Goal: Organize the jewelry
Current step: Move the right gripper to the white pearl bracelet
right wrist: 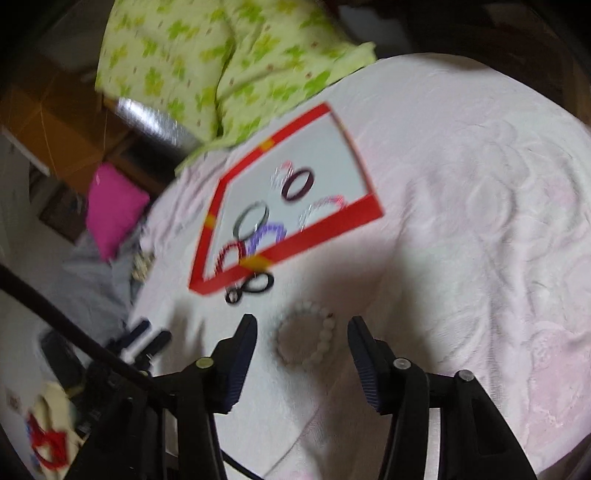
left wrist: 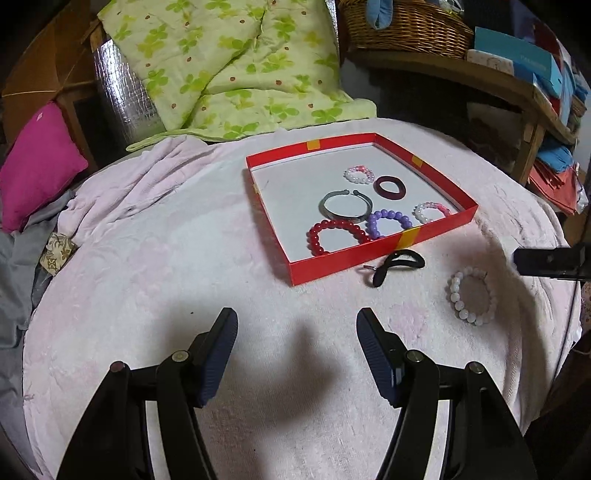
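A red shallow box (left wrist: 384, 251) (right wrist: 325, 230) sits on the pale pink blanket. It holds a red bead bracelet (left wrist: 338, 236), a purple bead bracelet (left wrist: 389, 221), a silver bangle (left wrist: 345, 206), a dark maroon ring (left wrist: 389, 187) and two pink-white bead bracelets (left wrist: 359, 174). Outside the box lie a black hair tie (left wrist: 397, 265) (right wrist: 255, 286) and a white bead bracelet (left wrist: 472, 295) (right wrist: 308, 336). My left gripper (left wrist: 297, 325) is open and empty, short of the box. My right gripper (right wrist: 303, 325) is open, its fingers either side of the white bracelet; it also shows in the left wrist view (left wrist: 550, 262).
A green patterned quilt (left wrist: 236, 66) lies behind the box. A magenta cushion (left wrist: 37, 166) is at the far left. A wicker basket (left wrist: 402, 26) and a wooden shelf (left wrist: 517, 88) with boxes stand at the back right. The right wrist view is motion-blurred.
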`<control>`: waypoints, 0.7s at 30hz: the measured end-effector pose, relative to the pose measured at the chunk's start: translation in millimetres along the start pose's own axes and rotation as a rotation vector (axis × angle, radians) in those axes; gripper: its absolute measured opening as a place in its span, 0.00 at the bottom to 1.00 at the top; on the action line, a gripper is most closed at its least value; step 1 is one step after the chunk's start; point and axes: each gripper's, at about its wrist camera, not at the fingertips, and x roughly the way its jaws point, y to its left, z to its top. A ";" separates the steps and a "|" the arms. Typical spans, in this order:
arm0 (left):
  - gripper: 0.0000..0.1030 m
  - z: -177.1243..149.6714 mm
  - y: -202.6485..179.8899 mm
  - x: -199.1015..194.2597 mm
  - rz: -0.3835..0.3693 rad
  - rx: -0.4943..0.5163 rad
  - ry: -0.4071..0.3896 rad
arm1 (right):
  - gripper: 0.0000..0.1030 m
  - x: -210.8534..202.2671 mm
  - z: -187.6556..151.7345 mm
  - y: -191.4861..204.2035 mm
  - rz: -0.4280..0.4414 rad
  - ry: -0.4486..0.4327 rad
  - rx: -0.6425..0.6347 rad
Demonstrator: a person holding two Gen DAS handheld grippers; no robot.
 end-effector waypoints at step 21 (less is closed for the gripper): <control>0.66 7.8 -23.7 14.6 -0.009 0.048 0.011 | 0.14 54.0 -2.2 19.3 -0.262 0.100 -0.145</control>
